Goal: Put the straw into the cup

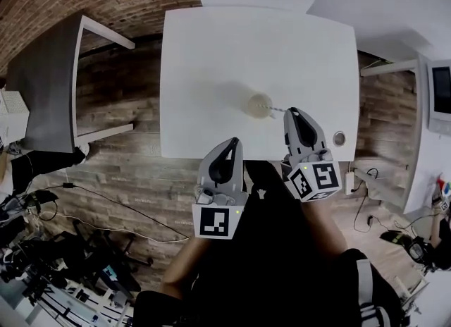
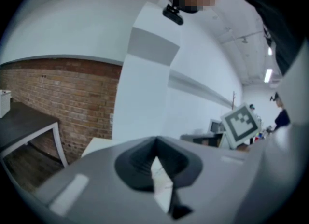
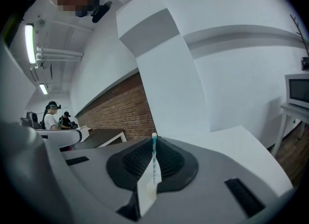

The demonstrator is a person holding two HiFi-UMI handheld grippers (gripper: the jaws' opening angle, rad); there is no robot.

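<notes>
Pinches the straw (image 3: 154,155) in the right gripper (image 1: 292,113), tip at the cup (image 1: 258,105) near the front edge of the table (image 1: 232,51); carries the left gripper (image 1: 232,141) closed, empty. Risks tipping the cup by snagging its rim.

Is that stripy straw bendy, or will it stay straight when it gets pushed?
Probably fairly stiff: the straw stands straight out of the right gripper without drooping. It looks thin and light, so a hard poke against the cup might buckle it.

text: none readable | labels, brands: none readable | numbers, signs: none readable in any view
</notes>
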